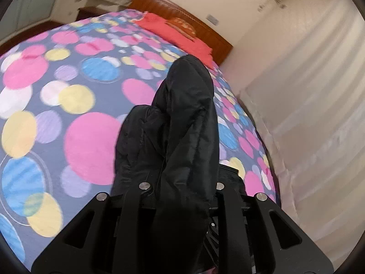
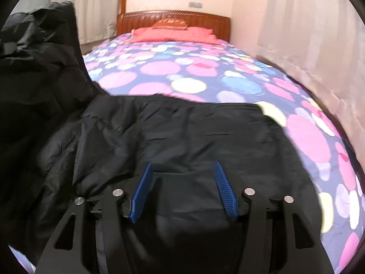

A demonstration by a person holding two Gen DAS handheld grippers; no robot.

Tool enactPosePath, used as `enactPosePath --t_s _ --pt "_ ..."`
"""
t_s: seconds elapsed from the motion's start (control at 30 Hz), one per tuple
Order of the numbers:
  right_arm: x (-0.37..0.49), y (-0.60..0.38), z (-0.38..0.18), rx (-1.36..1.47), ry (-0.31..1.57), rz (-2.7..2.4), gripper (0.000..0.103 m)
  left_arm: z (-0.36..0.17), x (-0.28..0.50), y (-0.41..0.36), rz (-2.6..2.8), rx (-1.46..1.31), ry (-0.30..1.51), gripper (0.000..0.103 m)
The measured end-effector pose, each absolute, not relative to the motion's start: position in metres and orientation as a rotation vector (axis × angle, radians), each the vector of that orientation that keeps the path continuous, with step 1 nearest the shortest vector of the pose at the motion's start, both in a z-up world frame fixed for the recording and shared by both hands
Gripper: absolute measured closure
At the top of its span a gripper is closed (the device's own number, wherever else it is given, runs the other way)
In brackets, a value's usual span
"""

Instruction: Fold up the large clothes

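2 grippers work 1 black jacket [image 2: 182, 137] on the bed [image 2: 205, 77]. The left gripper [image 1: 180, 196] pinches a thick fold of the jacket, maybe a sleeve, and holds it up over the bedspread; its fingertips are buried in the cloth, so the grip is judged from the fabric bunched between the 2 arms. In the right view that raised part rises as a dark mass at far left. The right gripper [image 2: 182, 182] hovers just above the flat body of the jacket with its 2 blue pads [image 2: 140, 194] spread wide, holding nothing.

Most of the jacket lies at the near end of the bed, its right edge close to the bed's right side beside the curtain [image 2: 308, 45].

Risks, as I judge them: the padded, slippery cloth could slide out of the left pinch while lifted, dropping the fold crooked. With the right gripper not pressing the body down, pulling the lifted part across may drag the whole jacket and wrinkle it. A fold laid too far right could slip off the bed edge.

Count: 1 jacket, 1 bed, 1 red pillow [image 2: 173, 34] at the far end, 1 wooden headboard [image 2: 173, 17], 2 grippers.
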State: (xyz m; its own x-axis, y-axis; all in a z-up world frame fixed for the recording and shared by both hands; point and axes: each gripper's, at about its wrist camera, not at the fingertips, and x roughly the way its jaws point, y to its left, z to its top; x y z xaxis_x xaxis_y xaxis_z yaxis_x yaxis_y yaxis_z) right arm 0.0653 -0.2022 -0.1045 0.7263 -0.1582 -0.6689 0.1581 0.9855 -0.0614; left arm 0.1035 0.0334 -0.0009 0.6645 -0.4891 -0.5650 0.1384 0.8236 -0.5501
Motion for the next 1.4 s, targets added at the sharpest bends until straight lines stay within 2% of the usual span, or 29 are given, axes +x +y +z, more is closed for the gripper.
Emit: enactPosePath --t_s 0.27,0.53,0.73,0.93,0.97,1.0,1.03,1.1,1.13,1.27,1.37,1.4 --pt "0.033 -0.286 -0.094 0.111 0.704 -0.269 0.042 0.0 0.106 -0.09 -0.42 -0.34 0.793 0.085" --pt "0.014 -0.353 -0.113 0.231 0.74 -0.365 0.042 -0.071 0.114 -0.196 -0.461 -0.219 0.917 0.085" --pt "0.001 -0.366 -0.125 0.268 0.758 -0.381 0.042 -0.105 0.113 -0.217 -0.449 -0.158 0.913 0.085" --pt "0.001 -0.364 -0.129 0.263 0.77 -0.378 0.042 -0.095 0.108 -0.212 -0.452 -0.162 0.906 0.083" --pt "0.001 -0.366 -0.129 0.26 0.771 -0.379 0.042 -0.091 0.104 -0.211 -0.452 -0.164 0.902 0.08" --pt "0.001 -0.365 -0.128 0.257 0.773 -0.381 0.042 -0.088 0.101 -0.21 -0.46 -0.169 0.899 0.071" --pt "0.0 -0.365 -0.127 0.255 0.773 -0.382 0.042 -0.083 0.097 -0.209 -0.472 -0.173 0.899 0.067" --pt "-0.001 -0.365 -0.123 0.246 0.771 -0.39 0.042 -0.072 0.089 -0.206 -0.502 -0.185 0.892 0.043" --pt "-0.002 -0.365 -0.122 0.243 0.769 -0.393 0.042 -0.065 0.084 -0.203 -0.525 -0.199 0.878 0.039" --pt "-0.006 -0.362 -0.111 0.229 0.758 -0.397 0.042 -0.034 0.063 -0.182 -0.569 -0.218 0.804 0.034" --pt "-0.008 -0.355 -0.097 0.227 0.734 -0.382 0.042 -0.015 0.052 -0.156 -0.53 -0.189 0.717 0.025" --pt "-0.008 -0.351 -0.09 0.233 0.721 -0.37 0.042 -0.009 0.051 -0.145 -0.499 -0.173 0.688 0.024"
